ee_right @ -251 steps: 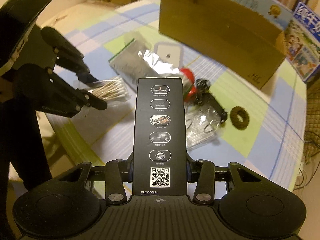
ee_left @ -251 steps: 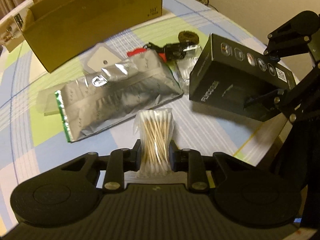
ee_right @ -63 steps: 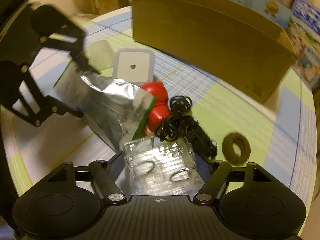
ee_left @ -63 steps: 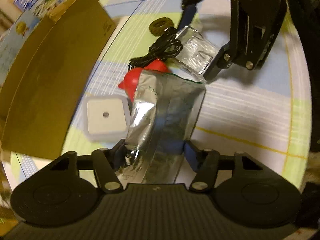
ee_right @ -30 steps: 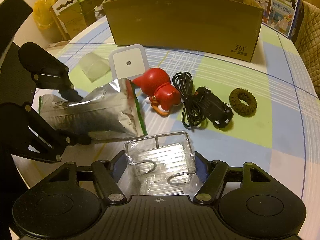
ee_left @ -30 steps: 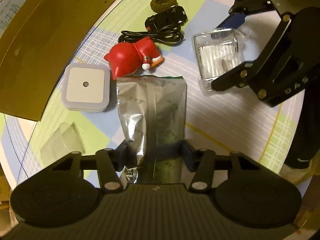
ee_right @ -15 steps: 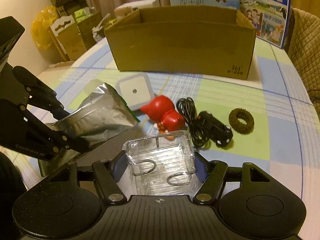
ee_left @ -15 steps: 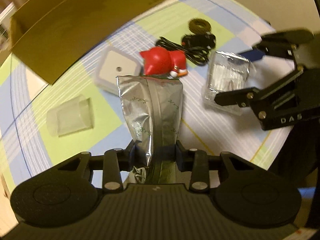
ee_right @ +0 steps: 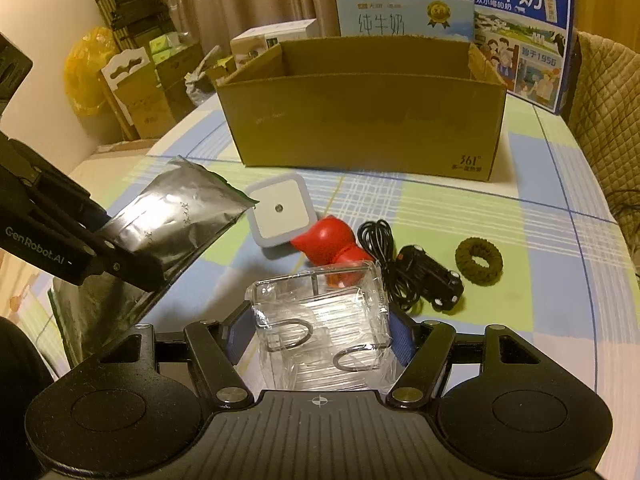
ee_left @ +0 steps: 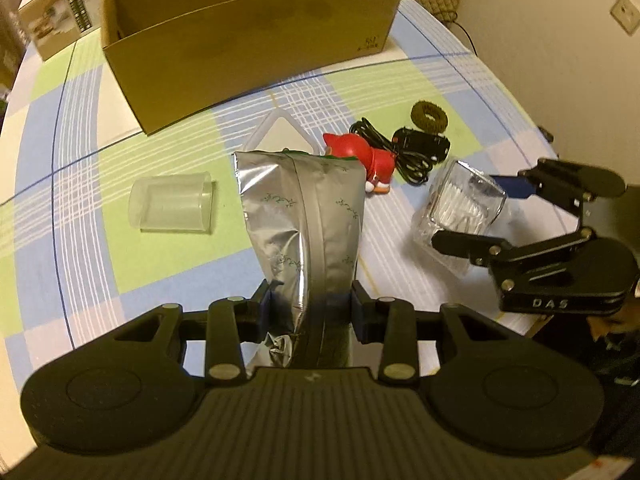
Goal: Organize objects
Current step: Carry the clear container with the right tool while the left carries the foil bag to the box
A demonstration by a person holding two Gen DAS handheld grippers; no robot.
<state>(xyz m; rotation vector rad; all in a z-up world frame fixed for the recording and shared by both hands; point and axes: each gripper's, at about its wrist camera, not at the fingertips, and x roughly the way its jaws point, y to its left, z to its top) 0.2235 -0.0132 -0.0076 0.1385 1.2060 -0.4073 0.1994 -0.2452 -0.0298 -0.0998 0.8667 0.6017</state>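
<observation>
Checked surface: cardboard box lies ahead of both claws, my left claw clamped on the foil pouch pointing lengthwise boxward, right claw clamped on the clear packet.

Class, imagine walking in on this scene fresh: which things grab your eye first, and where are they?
The silver foil pouch stands out, clamped in the left gripper above the checked tablecloth. Beside it, the right gripper holds a clear plastic box. Behind both sits the open cardboard box, with a red toy before it.

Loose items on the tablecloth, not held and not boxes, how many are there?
5: clear cup far left, white square light, red toy, black cable with charger, brown hair tie far right. Others may be hidden.
</observation>
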